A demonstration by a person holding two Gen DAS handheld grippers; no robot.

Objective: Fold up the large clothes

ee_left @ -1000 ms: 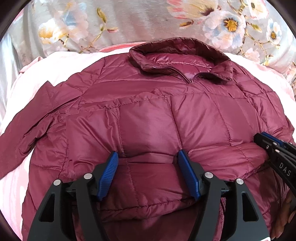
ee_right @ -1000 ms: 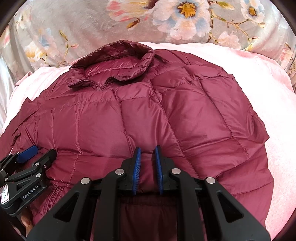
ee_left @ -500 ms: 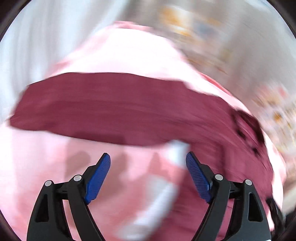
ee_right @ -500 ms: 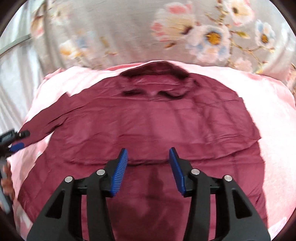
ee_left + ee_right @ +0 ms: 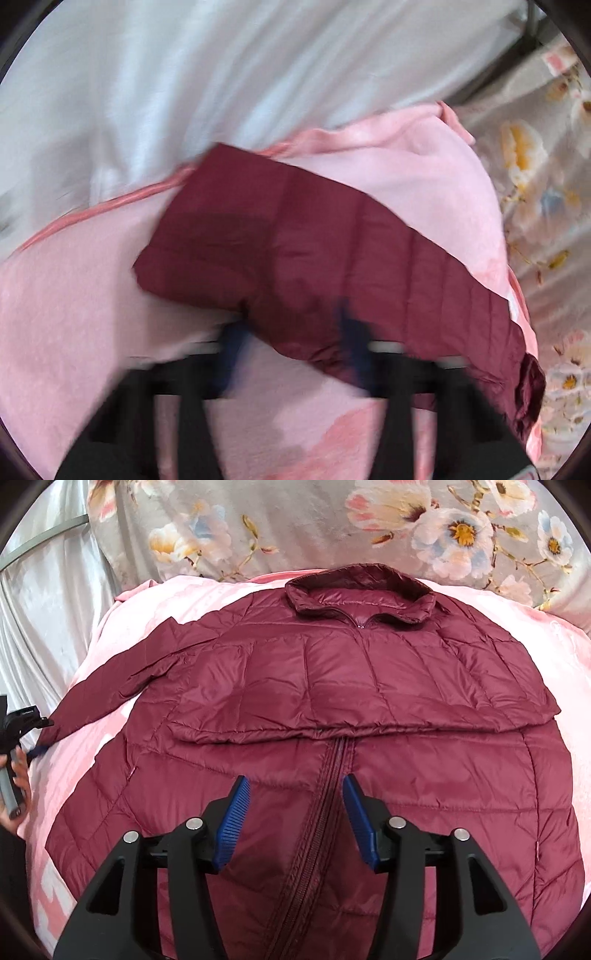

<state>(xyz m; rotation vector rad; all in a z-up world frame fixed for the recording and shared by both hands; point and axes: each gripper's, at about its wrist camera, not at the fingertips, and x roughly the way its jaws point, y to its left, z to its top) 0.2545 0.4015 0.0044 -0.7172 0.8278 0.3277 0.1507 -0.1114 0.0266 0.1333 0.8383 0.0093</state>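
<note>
A maroon quilted puffer jacket (image 5: 332, 686) lies front up on a pink blanket (image 5: 122, 627), collar at the far side, its right sleeve folded across the chest and its left sleeve (image 5: 295, 254) stretched out to the left. My right gripper (image 5: 295, 816) is open and empty above the zipper at the lower front. My left gripper (image 5: 291, 347) is blurred, its fingers either side of the sleeve's near edge close to the cuff. It also shows at the left edge of the right wrist view (image 5: 22, 720), beside the cuff.
A grey floral sheet (image 5: 314, 528) lies behind the blanket. A white satin cloth (image 5: 184, 81) lies at the left past the blanket's edge, with a dark frame bar (image 5: 517, 48) beyond it.
My right gripper let go of the jacket front, opened and pulled back. My left gripper swung left from the jacket body to the outstretched sleeve and its fingers have come closer together.
</note>
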